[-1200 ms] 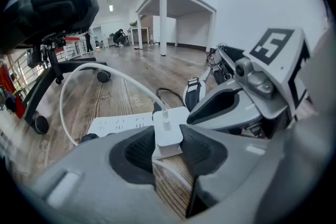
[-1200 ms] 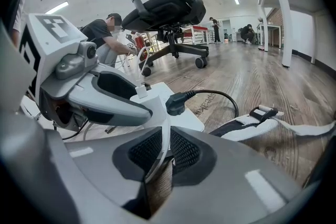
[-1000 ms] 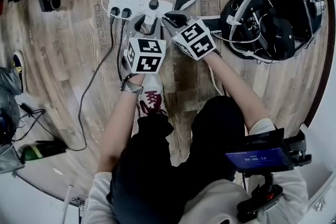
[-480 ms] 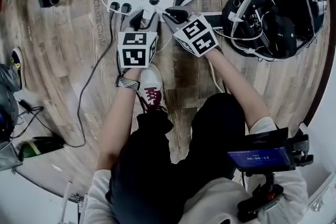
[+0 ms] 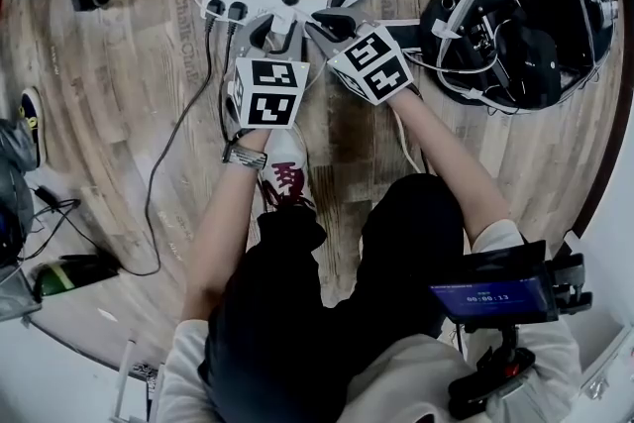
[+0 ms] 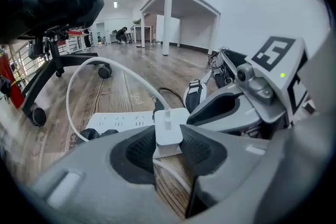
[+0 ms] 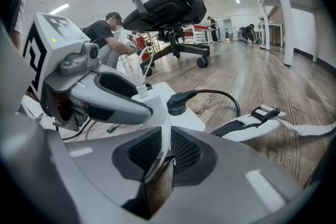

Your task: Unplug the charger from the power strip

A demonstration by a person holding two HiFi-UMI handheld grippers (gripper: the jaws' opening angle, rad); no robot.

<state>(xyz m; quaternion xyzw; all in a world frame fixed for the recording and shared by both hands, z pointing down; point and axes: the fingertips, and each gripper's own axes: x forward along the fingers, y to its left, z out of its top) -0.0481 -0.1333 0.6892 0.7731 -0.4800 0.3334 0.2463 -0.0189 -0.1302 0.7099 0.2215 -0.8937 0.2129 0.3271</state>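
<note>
Charger (image 6: 169, 124): small white cube, clamped in our left gripper (image 6: 168, 140) beside long white power strip (image 6: 118, 122) (for pulling).
Cable (image 7: 160, 152): thin, white, pinched by our right gripper (image 7: 164, 145) to steady it.

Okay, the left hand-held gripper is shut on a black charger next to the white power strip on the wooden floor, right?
Not quite. The charger is white, not black; the left gripper view shows it. The rest stands: the left hand-held gripper is shut on it, next to the white power strip on the wooden floor.
</note>
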